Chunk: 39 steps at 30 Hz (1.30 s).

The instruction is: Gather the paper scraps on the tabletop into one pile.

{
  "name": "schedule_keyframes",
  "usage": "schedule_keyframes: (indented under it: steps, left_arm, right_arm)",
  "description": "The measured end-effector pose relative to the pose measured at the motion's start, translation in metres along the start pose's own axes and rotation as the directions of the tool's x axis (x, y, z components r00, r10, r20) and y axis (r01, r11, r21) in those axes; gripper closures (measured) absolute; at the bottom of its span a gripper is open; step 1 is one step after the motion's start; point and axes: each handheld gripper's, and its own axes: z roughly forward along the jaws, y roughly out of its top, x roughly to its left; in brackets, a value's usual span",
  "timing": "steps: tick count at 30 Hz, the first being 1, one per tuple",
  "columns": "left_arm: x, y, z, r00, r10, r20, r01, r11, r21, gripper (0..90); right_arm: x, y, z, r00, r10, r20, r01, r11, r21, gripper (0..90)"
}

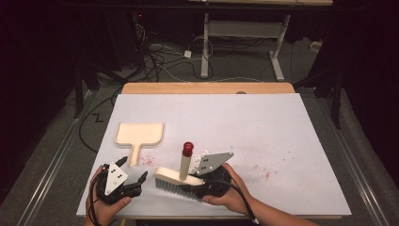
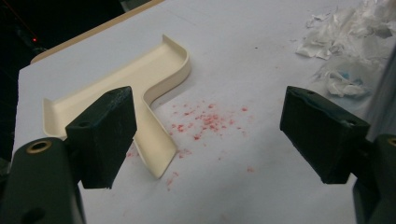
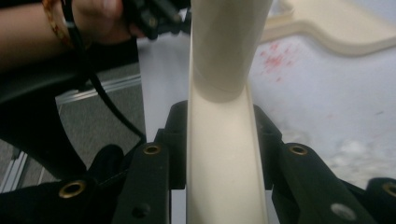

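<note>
1. The white table (image 1: 282,127) takes up the middle of the high view; its hard, flat surface is judged easy to sweep across. Its near edge is cut off at the bottom of the frame.
2. The brush (image 1: 175,181) lies at lower centre of the high view, its cream body judged light and stiff, its bristles soft enough to bend under pressure. Its handle (image 3: 219,140), tipped with a red cap (image 1: 188,149), is judged smooth and perhaps slippery, so a hold low on the handle seems best.
3. The dustpan (image 1: 139,135) sits at centre left of the high view, flat on the table; it is judged light, rigid plastic, best taken by its narrow handle (image 2: 156,149).
4. The right gripper (image 1: 207,181) is seen at lower centre of the high view; its jaws are clamped on the brush handle, one at each side, as seen in the right gripper view.
5. The left gripper (image 1: 123,181), at lower left of the high view, is held with its jaws wide apart and nothing between them, near the dustpan handle but apart from it.
6. Crumpled white scraps (image 2: 345,42) at upper right of the left gripper view are blurred; their material cannot be told.
7. Red crumbs (image 2: 205,120) are scattered just beside the dustpan; more at (image 1: 266,173) are too small to identify.
</note>
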Motion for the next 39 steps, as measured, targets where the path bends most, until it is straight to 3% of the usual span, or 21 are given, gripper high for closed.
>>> schedule_keyframes:
  steps: [4,9,13,19,21,24,25,27,34,39]
  left_arm:
    - [-0.001,-0.001,0.002,1.0,0.004,0.005,-0.004,0.9999,0.011,17.7]
    - [-0.002,-0.001,0.004,0.9998,0.013,0.017,-0.013,0.9997,0.022,17.7]
    - [-0.005,0.0,0.006,0.9994,0.024,0.026,-0.025,0.9992,0.031,17.6]
    - [-0.014,0.0,0.012,0.9967,0.056,0.058,-0.06,0.9966,0.056,17.6]
    - [-0.018,0.001,0.014,0.9948,0.073,0.071,-0.078,0.9952,0.059,17.6]
    - [-0.021,0.001,0.015,0.992,0.096,0.081,-0.102,0.9928,0.063,17.6]
    - [-0.02,0.002,0.016,0.9906,0.11,0.081,-0.114,0.9918,0.057,17.6]
    - [-0.021,0.001,0.016,0.9914,0.099,0.086,-0.105,0.9922,0.068,17.6]
    - [-0.021,0.001,0.017,0.9892,0.116,0.09,-0.122,0.9903,0.066,17.6]
    - [-0.021,0.001,0.016,0.9884,0.121,0.092,-0.127,0.9893,0.071,17.6]
  right_arm:
    - [0.002,-0.008,0.018,0.9999,-0.012,0.001,0.012,0.998,0.053,67.6]
    - [-0.011,-0.008,0.013,0.9981,0.006,0.062,-0.01,0.998,0.061,67.6]
    - [-0.022,-0.011,0.003,0.9908,0.029,0.132,-0.038,0.997,0.064,67.6]
    - [-0.031,-0.019,-0.015,0.9686,0.054,0.243,-0.072,0.995,0.068,67.6]
    - [-0.034,-0.02,-0.021,0.9581,0.035,0.284,-0.061,0.995,0.081,67.6]
    - [-0.04,-0.023,-0.031,0.95,0.051,0.308,-0.077,0.994,0.073,67.6]
    - [-0.041,-0.023,-0.034,0.9495,0.058,0.308,-0.083,0.994,0.066,67.6]
    - [-0.043,-0.023,-0.041,0.952,0.074,0.297,-0.088,0.995,0.037,67.6]
    - [-0.038,-0.014,-0.065,0.9588,0.057,0.278,-0.057,0.998,-0.01,67.5]
    - [-0.037,-0.017,-0.091,0.9542,0.043,0.296,-0.039,0.999,-0.02,67.5]
